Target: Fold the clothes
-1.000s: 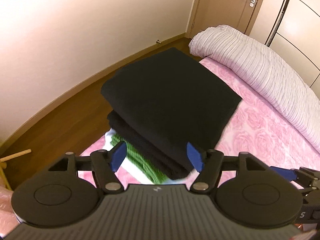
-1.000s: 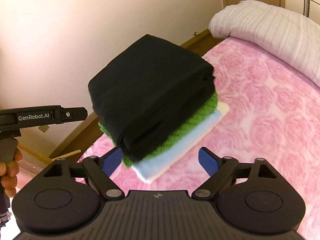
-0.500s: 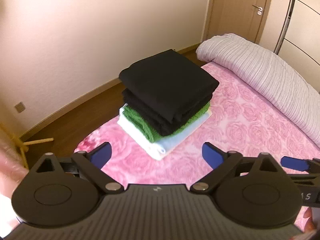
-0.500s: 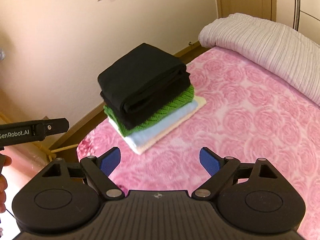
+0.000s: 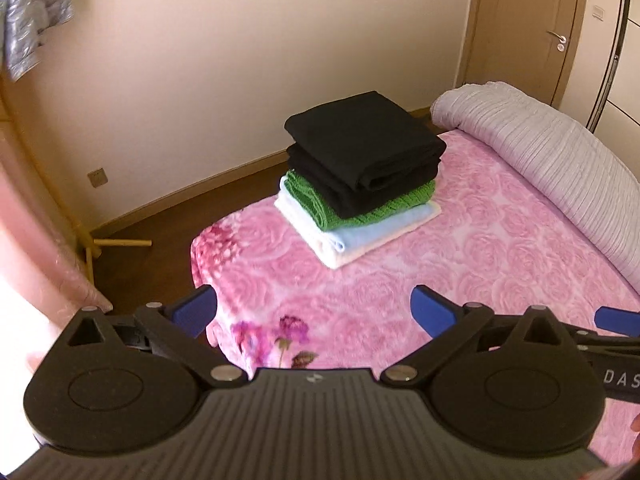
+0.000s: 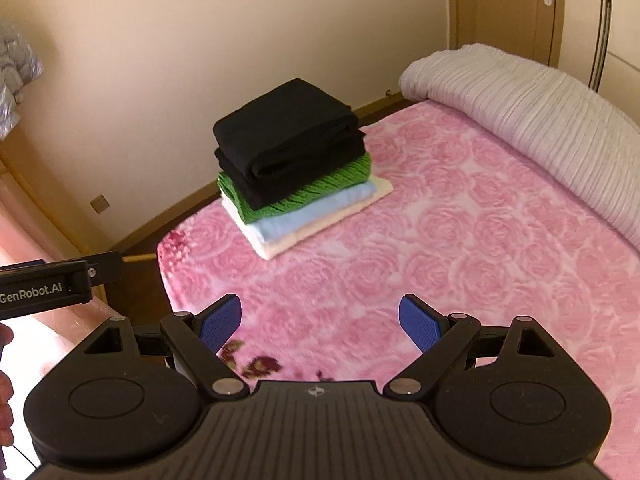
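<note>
Your left tool (image 5: 314, 312) and right tool (image 6: 320, 322) both hang over the pink bed (image 6: 460, 248), fingers spread apart, gripping nothing. At twelve o'clock, well apart from them, sits the folded stack (image 5: 360, 176): black on top, then green, blue, cream. How many black pieces it holds is hard to make out.

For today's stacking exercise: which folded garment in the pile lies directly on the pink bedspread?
The cream garment, lowest in the stack; the light blue, green knit and black ones all rest above it.
</note>
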Demonstrator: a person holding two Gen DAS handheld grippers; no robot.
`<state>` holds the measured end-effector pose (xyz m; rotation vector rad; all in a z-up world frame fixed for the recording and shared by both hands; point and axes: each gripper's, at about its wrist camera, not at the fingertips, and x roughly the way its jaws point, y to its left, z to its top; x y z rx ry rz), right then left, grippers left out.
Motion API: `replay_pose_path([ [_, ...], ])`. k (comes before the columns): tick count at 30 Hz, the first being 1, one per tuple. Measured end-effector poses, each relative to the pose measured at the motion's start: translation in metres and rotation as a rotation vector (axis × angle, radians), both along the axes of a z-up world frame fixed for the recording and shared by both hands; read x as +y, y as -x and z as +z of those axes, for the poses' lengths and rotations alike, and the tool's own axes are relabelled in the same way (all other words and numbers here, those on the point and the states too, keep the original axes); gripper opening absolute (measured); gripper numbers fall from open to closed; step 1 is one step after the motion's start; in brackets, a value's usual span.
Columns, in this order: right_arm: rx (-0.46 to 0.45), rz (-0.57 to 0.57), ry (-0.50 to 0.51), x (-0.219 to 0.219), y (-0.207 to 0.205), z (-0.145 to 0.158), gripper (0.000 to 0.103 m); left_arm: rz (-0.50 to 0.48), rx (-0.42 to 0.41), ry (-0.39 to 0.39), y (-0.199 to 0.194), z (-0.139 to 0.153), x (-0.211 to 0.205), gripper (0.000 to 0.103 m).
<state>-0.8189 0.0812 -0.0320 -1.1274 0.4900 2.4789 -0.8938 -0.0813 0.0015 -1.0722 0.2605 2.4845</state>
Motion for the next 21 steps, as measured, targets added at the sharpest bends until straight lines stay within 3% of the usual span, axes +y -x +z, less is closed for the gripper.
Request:
replay_pose_path([
  [12,-0.019,0.026,-0.013,-0.001,-0.034,0.007,0.089,-0.026,-0.088,-0.061,-0.039,-0.012,-0.009,0.102],
  [21,-0.064,0.064,-0.005,0.014,-0.015,-0.003,0.089,-0.035,-0.125,-0.028,-0.019,-0.031,0.016,0.102],
])
